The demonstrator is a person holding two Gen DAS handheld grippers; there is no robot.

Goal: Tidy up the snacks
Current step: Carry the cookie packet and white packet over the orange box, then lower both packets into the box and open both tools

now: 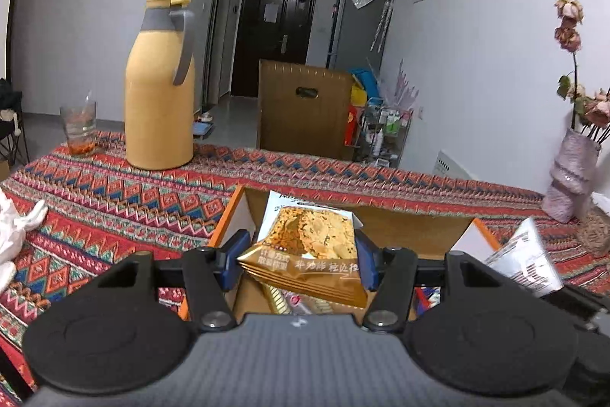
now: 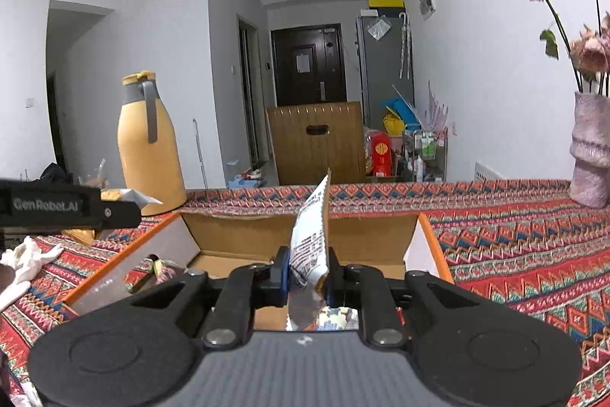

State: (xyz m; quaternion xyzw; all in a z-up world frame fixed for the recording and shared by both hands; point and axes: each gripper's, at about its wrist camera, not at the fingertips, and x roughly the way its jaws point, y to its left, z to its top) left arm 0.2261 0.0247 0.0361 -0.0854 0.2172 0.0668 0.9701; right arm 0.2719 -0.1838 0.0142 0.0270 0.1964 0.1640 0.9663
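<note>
White walls, a dark entry door and a grey refrigerator form the background; a bench (image 1: 114,193) covered in red patterned cloth carries the work items.

Left hand-held gripper (image 1: 301,260): clenched on a gold snack packet (image 1: 309,246). Both blue pads press the packet's side edges. The packet stands upright, printed face toward the camera, directly above the open cardboard box (image 1: 411,227). Further wrapped snacks (image 1: 305,304) lie on the box floor beneath it.

Right hand-held gripper (image 2: 308,271): clenched on a second snack packet (image 2: 310,246), held edge-on with its white barcode side showing and its top corner pointing to 12 o'clock. This packet also sits above the cardboard box (image 2: 431,243). In the left wrist view the same packet (image 1: 526,258) appears at 3 o'clock, near the box's right wall. In the right wrist view the left hand-held gripper (image 2: 68,206) enters at 9 o'clock with its packet's tip protruding.

Surroundings on the bench:
- Yellow thermos jug (image 1: 160,90), grey handle, at 11 o'clock, well apart from the box.
- Drinking glass (image 1: 79,128), just left of the jug.
- White crumpled cloth (image 1: 15,227) at 9 o'clock.
- Pink vase (image 2: 591,155) with dried roses at 3 o'clock.

A brown chair back (image 2: 316,140) stands behind the bench at 12 o'clock.
</note>
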